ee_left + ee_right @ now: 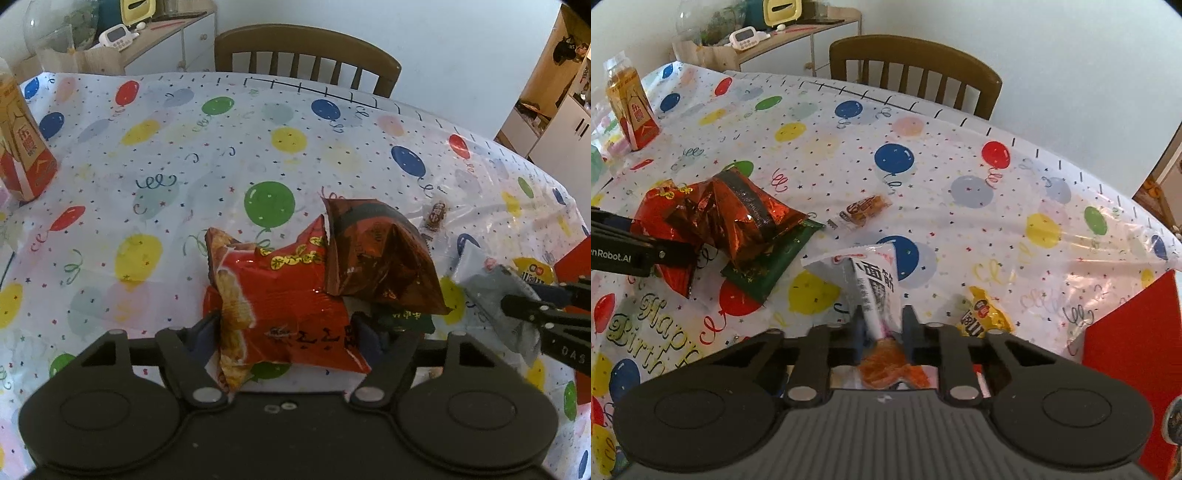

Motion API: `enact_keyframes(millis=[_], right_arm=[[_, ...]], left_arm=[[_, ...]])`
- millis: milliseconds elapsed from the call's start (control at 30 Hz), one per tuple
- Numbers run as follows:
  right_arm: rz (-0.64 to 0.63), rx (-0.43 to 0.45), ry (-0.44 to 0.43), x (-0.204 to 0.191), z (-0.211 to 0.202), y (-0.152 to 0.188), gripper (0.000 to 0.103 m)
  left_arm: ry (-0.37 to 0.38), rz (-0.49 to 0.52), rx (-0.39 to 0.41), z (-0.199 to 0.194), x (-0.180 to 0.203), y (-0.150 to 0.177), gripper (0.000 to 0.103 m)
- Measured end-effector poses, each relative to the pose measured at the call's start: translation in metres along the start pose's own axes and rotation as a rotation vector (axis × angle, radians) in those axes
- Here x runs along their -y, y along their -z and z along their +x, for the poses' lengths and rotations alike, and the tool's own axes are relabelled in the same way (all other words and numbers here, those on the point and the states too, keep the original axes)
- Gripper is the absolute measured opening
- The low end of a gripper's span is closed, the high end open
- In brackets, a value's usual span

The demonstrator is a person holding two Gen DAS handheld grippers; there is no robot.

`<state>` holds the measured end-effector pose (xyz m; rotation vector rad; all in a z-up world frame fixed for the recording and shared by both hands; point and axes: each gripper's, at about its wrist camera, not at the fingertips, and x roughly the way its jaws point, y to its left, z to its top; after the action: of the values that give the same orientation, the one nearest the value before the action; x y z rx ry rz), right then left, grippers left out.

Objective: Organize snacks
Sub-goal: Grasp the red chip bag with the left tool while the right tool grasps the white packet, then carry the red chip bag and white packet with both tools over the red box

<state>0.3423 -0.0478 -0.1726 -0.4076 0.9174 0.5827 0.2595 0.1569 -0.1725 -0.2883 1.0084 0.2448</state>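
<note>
A red snack bag (291,291) lies on the balloon-print tablecloth (155,155), and my left gripper (286,336) is shut on its near end, a pad pressing each side. A dark red foil bag (376,251) leans on its far right corner, over a green packet (406,319). My right gripper (882,325) is shut on the lower end of a white snack packet (875,280) with black print, which stands tilted up from the table. The left wrist view shows that packet (491,291) at the right edge. A small brown wrapped snack (864,210) and a yellow packet (982,314) lie loose.
A red box (1137,350) stands at the table's right edge. An orange drink carton (631,110) stands far left. A wooden chair (916,70) sits behind the far edge, with a low cabinet (798,40) of clutter beyond.
</note>
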Motion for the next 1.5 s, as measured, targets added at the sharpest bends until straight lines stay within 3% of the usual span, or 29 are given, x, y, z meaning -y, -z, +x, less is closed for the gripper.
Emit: enact_keyframes(millis=[167,733,1100,1500], right_arm=[[0.005,0.022,0.016,0.0,-0.012,0.001,0.013],[0.072,0.092,-0.075,0.004,-0.098,0.035,0.011],[0.124,0.149,-0.087,0.026,-0.16,0.059,0.011],[0.199,0.231,-0.041,0.084,-0.215,0.087,0.011]], left_arm=[[0.0,-0.016,0.015,-0.009,-0.003,0.003,0.07],[0.052,-0.01,0.072,-0.079,-0.002,0.034,0.07],[0.14,0.065,0.12,-0.13,0.04,0.048,0.07],[0.238,0.195,0.165,-0.163,0.127,0.049,0.07]])
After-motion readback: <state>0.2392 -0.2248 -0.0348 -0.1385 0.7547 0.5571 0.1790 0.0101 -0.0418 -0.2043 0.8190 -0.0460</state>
